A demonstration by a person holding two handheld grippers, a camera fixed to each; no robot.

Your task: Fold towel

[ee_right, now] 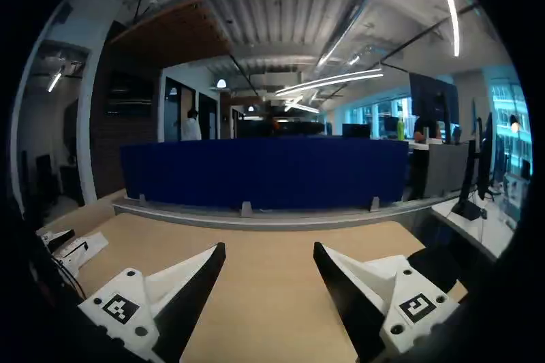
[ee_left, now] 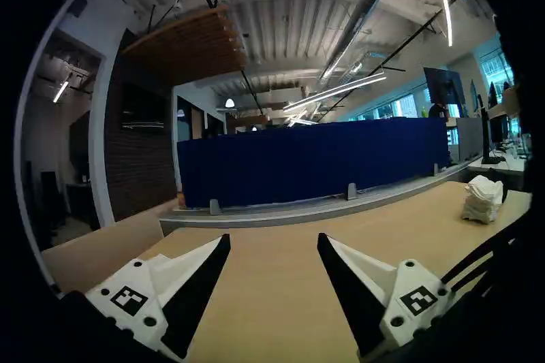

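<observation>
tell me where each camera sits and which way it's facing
Left gripper view: rides on the left gripper, facing roughly level across the wooden table toward the blue partition; its own open fingers show below, with a white towel pile far right.
Right gripper view: rides on the right gripper, also facing across the table to the partition; its own open fingers show below, with a white device at left.
Shared: the table, the blue partition and the ceiling lights.

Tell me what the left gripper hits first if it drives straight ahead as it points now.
Probably the blue partition behind the wooden desk: the open left gripper points across the bare desktop toward it. The stack of white towels sits off to the right, outside that line.
</observation>
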